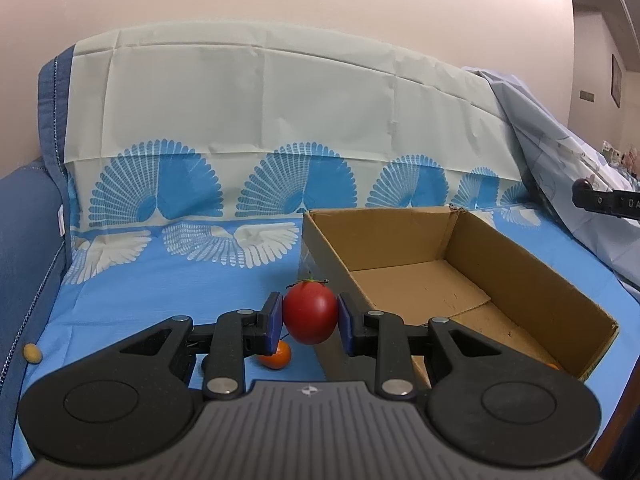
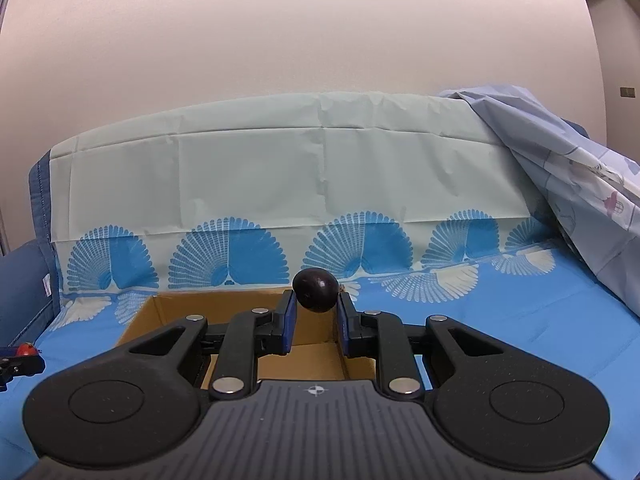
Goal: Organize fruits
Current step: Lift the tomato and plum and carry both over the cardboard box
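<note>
My left gripper [image 1: 310,312] is shut on a red tomato [image 1: 310,312] and holds it above the blue sheet, just left of the open cardboard box [image 1: 500,264]. An orange fruit [image 1: 277,356] lies on the sheet below the left finger. My right gripper [image 2: 314,308] is shut on a dark purple plum [image 2: 315,289] and holds it over the near part of the same box [image 2: 160,312]. The left gripper with its tomato shows at the far left of the right wrist view [image 2: 24,354]. The right gripper's tip shows at the right edge of the left wrist view [image 1: 600,200].
A small yellow fruit [image 1: 32,354] lies at the left edge of the sheet by the blue sofa arm [image 1: 28,240]. The sofa back [image 1: 280,120] rises behind the box. A pale blue cloth [image 2: 560,184] is draped at the right.
</note>
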The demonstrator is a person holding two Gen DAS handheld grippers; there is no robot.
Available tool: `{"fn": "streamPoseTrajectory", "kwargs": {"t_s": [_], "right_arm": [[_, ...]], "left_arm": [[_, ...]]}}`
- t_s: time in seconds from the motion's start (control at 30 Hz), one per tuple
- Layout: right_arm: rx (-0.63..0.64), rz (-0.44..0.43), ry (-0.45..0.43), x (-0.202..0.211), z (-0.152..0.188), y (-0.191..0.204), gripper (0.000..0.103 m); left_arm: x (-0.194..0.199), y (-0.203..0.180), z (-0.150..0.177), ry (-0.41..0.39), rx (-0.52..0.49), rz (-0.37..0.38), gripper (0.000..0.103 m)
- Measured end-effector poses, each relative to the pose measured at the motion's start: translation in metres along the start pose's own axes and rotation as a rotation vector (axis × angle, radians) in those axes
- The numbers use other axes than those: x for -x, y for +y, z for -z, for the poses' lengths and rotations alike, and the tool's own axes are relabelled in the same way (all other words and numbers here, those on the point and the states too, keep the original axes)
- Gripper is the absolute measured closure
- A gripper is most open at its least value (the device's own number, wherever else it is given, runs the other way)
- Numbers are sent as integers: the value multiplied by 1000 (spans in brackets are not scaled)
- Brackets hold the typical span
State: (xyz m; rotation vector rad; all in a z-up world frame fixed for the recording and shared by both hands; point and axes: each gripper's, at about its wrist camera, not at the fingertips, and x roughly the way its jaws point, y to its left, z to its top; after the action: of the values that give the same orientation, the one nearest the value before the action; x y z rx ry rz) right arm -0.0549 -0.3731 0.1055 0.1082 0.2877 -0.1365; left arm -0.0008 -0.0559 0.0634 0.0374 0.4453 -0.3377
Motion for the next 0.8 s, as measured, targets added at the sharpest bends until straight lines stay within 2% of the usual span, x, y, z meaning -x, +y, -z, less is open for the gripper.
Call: {"fn": "streamPoseTrajectory", "kwargs": {"t_s": [0.8], "right_arm": [[18, 5, 10, -3, 0, 5, 80]], "left_arm": [[0, -1, 1, -1, -2, -3, 71]]}}
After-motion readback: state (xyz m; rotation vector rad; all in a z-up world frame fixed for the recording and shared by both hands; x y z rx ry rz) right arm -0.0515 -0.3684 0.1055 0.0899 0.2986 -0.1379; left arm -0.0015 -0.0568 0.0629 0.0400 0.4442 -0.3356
